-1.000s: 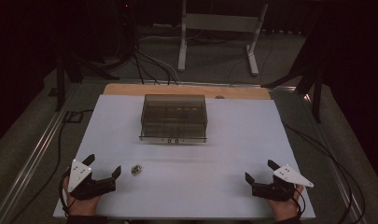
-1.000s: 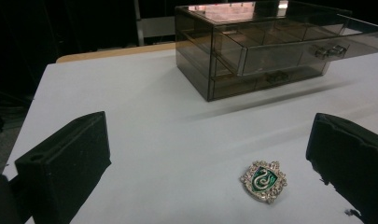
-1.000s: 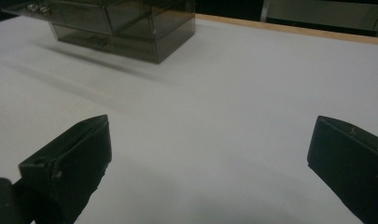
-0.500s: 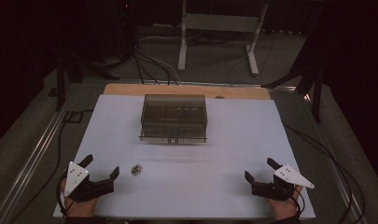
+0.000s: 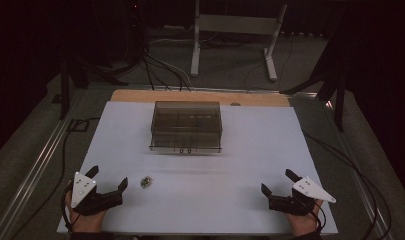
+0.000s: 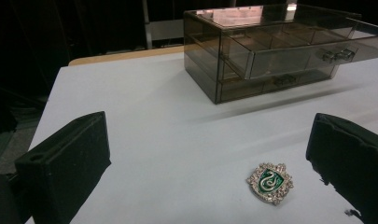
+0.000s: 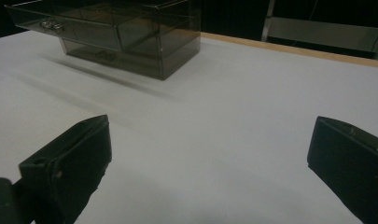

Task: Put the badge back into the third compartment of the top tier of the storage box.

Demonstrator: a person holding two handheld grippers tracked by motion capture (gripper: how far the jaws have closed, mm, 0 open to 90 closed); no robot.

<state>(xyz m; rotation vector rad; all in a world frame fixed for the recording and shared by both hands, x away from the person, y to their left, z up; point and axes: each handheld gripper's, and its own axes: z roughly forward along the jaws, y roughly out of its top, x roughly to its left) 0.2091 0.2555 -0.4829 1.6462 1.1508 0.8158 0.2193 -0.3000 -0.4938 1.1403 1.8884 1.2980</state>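
Note:
A smoky see-through drawer box (image 5: 186, 126) stands mid-table toward the back, its top drawer (image 6: 294, 56) pulled partly out. A small green and silver crest brooch (image 5: 146, 182) lies flat on the white table top near the front left. My left gripper (image 5: 109, 176) rests open just left of the brooch; in the left gripper view the brooch (image 6: 269, 183) lies between the jaws, nearer the right one, untouched. At the front right my right gripper (image 5: 276, 181) is open and holds nothing, with the box (image 7: 112, 32) far ahead of it.
The white table top (image 5: 250, 150) has a wooden strip (image 5: 200, 96) along its back edge. Beyond it a metal stand (image 5: 230, 30) and loose cables (image 5: 155, 65) sit on the dark floor. A rail (image 5: 35, 170) runs along the left side.
My left gripper has drifted slightly back and left toward the near edge. The right gripper, brooch and box have not moved.

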